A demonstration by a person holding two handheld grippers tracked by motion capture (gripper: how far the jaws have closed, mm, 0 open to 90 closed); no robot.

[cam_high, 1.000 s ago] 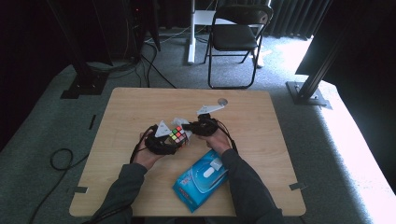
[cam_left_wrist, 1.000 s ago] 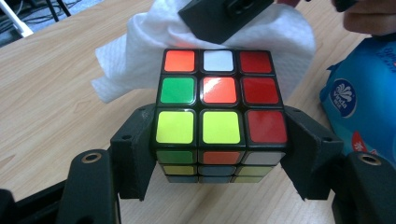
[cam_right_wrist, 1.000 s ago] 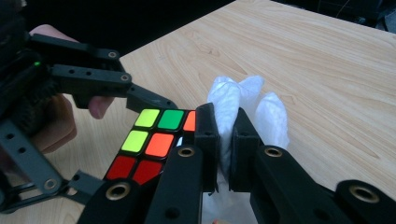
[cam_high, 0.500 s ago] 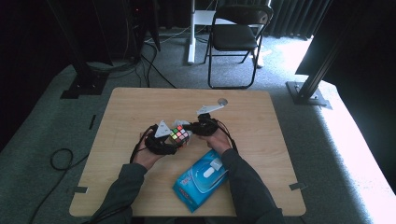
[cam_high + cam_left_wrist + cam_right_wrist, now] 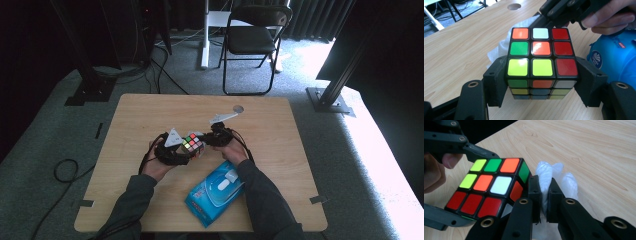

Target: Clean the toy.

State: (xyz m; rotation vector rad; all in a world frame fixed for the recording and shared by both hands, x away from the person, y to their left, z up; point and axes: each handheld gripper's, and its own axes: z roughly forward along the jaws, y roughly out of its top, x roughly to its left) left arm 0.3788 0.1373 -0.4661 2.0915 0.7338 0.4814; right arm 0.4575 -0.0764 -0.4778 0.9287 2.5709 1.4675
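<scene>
Centre of the high view: left gripper clamps a multicoloured plastic puzzle cube between its two black jaws, set about halfway apart, one pad on each side face. Cube is lifted off the light wooden table. In the right gripper view, the right gripper has jaws almost together, pinching a crumpled white tissue just right of the cube. Blue plastic wet-wipe pack lies lower centre of the high view, near the person's right forearm.
</scene>
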